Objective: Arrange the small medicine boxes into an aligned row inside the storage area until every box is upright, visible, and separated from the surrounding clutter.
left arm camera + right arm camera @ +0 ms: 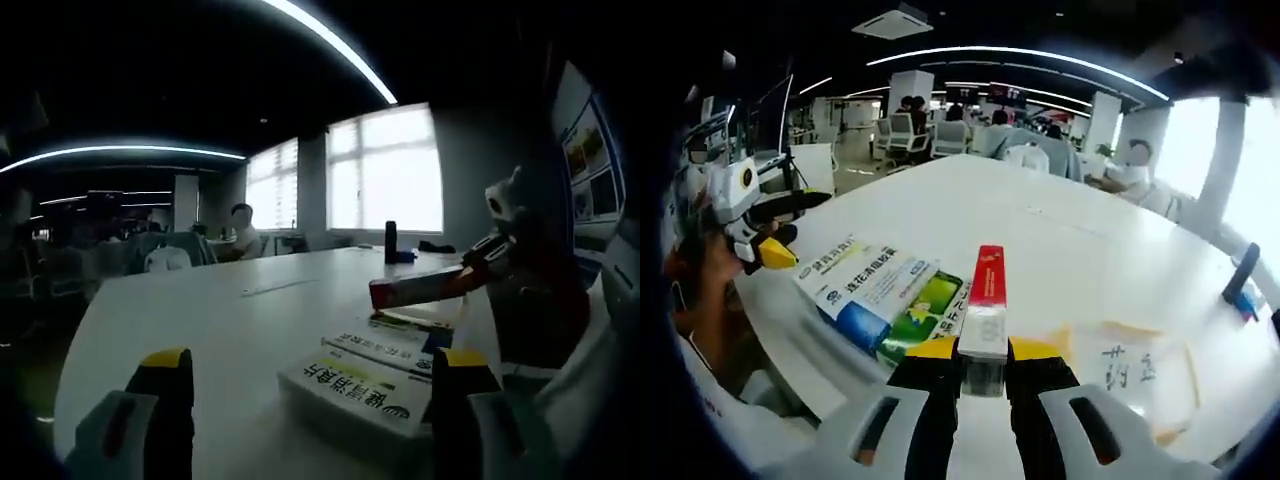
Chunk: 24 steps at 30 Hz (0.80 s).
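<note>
While the right hand-held gripper point(983, 370) clamps a long red-and-white medicine box point(986, 315) by its near end, holding it lifted and pointing out over the worktop point(1040, 235), three other medicine boxes lie flat beneath and to its left: a white box with blue print point(845, 262), a white-and-blue box point(880, 295) overlapping it, and a green box point(925, 310) just beside the red one. In the left gripper view the same red box point(425, 288) hangs above the flat boxes point(385, 375), which sit near the worktop's right edge close to the person's body. The left hand-held gripper point(315, 400) hovers low over the white surface point(200, 320) with its yellow-tipped jaws spread wide and nothing between them. A yellowish sheet of paper point(1140, 370) with dark writing lies to the right of the red box. Beyond the boxes the broad pale worktop runs wide and mostly bare toward its far edge, where a dark bottle point(391, 242) stands. Behind it are bright windows point(385, 170), curved ceiling light strips point(1020, 55), office chairs point(902, 132) and seated people point(243, 232).
</note>
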Tool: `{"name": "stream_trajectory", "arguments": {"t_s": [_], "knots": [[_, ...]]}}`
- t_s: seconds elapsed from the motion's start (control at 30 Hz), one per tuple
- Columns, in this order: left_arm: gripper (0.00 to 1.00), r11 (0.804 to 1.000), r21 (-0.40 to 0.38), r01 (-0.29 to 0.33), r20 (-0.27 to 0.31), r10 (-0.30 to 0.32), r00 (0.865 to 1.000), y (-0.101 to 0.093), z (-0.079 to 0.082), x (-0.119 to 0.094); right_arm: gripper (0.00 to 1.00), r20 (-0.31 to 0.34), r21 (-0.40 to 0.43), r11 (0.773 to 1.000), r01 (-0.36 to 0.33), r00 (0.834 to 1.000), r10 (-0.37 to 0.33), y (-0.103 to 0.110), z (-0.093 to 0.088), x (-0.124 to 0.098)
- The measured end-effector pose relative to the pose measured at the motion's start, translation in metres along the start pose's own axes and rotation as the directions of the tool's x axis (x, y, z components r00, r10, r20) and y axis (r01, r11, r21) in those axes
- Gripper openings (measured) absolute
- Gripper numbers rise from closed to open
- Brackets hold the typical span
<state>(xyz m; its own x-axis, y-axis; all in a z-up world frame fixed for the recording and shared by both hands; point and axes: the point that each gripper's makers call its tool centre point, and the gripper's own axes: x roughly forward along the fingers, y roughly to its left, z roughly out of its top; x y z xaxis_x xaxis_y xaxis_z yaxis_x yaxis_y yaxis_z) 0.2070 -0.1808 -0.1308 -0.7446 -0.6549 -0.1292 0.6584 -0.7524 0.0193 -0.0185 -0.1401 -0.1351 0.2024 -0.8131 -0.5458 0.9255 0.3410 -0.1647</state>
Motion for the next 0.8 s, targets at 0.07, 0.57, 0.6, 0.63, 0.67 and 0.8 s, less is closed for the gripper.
{"name": "stream_trajectory", "arguments": {"t_s": [0.07,0.57,0.6,0.63,0.67,0.8], "knots": [[1.0,1.0,0.002,0.0,0.001,0.0,1.0,0.0001,-0.0002,-0.0014,0.15,0.001,-0.009,1.0,-0.004,1.0,0.004,0.0029,0.0015,0.0014],[1.0,1.0,-0.004,-0.004,0.006,0.004,1.0,0.0053,-0.003,-0.0045,0.15,-0.034,-0.054,0.998,0.039,0.999,-0.041,0.0024,0.0005,0.0038],[1.0,1.0,-0.002,-0.002,0.006,0.002,1.0,0.0049,-0.003,-0.0043,0.15,-0.036,-0.057,0.998,0.042,0.998,-0.044,0.0024,0.0002,0.0041],[1.0,1.0,-0.003,-0.001,0.007,0.001,1.0,0.0048,-0.0029,-0.0043,0.15,-0.039,-0.06,0.997,0.043,0.998,-0.046,0.0025,-0.0005,0.0044],[1.0,1.0,-0.002,-0.001,0.009,0.001,1.0,0.0048,-0.0026,-0.0043,0.15,-0.042,-0.063,0.997,0.045,0.998,-0.047,0.0023,-0.0011,0.0048],[1.0,1.0,-0.004,-0.002,0.01,0.002,1.0,0.0055,-0.003,-0.0044,0.15,-0.054,-0.069,0.996,0.049,0.997,-0.053,0.0013,-0.0029,0.0047]]}}
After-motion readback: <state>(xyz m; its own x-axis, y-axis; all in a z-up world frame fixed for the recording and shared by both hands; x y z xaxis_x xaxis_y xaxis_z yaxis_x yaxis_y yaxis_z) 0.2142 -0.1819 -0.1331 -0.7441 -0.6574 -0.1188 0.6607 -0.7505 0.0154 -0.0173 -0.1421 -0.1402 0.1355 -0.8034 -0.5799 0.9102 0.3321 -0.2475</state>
